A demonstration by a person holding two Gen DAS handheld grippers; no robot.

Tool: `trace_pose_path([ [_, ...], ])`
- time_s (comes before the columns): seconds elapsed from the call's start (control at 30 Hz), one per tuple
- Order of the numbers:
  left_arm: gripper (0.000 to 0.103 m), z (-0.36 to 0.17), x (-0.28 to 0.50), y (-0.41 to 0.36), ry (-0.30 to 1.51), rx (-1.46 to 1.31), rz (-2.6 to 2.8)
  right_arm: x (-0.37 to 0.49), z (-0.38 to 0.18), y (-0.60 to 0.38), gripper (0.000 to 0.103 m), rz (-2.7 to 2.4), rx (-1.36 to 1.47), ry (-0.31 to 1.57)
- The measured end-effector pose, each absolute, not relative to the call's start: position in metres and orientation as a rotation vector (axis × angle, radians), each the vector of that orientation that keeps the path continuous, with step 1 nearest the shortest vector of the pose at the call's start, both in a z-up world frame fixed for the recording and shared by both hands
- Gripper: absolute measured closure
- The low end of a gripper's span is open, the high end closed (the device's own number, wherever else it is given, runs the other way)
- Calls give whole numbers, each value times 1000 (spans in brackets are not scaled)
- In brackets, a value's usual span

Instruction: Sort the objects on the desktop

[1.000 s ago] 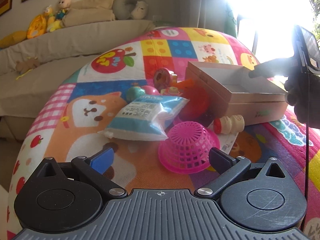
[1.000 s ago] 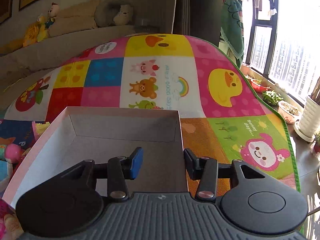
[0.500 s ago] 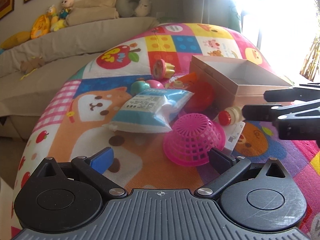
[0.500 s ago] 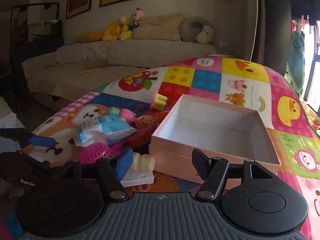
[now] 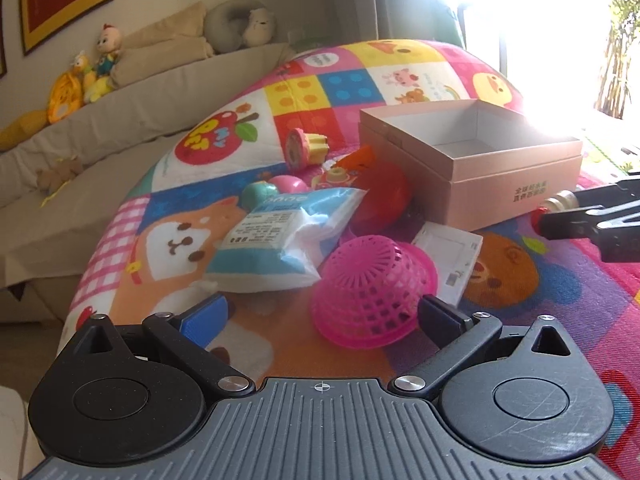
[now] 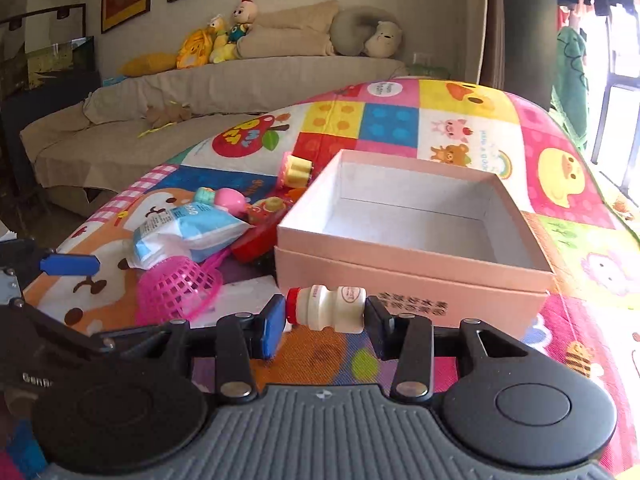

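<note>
Left wrist cam: low over the near-left part of the play mat (image 5: 248, 92), looking forward past its own tool (image 5: 322, 318), close on the pink basket (image 5: 372, 288), box (image 5: 472, 160) toward the right edge, bright window at top right. Right wrist cam: low, further right, just in front of the box (image 6: 412, 240), facing the sofa (image 6: 224, 88) along the far wall. Shared: box, basket (image 6: 178, 286), blue-white pouch (image 5: 276, 236) (image 6: 188, 232), mat squares, sofa with plush toys (image 5: 86, 76) (image 6: 224, 40). Each cam also sees the other tool (image 5: 588, 216) (image 6: 60, 264) at its frame edge.

Pink basket (image 5: 372, 292) and wipes pack (image 5: 276, 236) crowd the mat beside the open-topped box (image 6: 416, 240).
</note>
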State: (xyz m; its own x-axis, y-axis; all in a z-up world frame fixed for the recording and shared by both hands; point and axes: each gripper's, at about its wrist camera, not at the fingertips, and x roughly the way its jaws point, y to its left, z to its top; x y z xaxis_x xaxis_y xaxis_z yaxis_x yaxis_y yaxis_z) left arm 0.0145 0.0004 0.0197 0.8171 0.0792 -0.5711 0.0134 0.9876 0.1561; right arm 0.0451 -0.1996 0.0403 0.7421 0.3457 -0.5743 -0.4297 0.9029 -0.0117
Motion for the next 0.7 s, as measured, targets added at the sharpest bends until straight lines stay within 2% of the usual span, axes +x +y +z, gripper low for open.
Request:
trace_pose_path([
  [0.23,0,20,36,24,611,234,196,36,20,-235,58,345,-70,656],
  [0.3,0,23,39,30,607,243,250,35,18,-237,47,345,-49,649],
  [0.33,0,28,36,32,594,219,242,34,17,-237,45,344,-47,645],
  [0.47,0,42,23,21,589,90,-1,30,20,-236,29,345,-37,610],
  [0.57,0,35,27,-9,625,91,-151,27,22,-235,24,340,-38,589],
  [0.7,0,19,43,-46,642,236,-164,22,24,-238,16,321,-29,558],
])
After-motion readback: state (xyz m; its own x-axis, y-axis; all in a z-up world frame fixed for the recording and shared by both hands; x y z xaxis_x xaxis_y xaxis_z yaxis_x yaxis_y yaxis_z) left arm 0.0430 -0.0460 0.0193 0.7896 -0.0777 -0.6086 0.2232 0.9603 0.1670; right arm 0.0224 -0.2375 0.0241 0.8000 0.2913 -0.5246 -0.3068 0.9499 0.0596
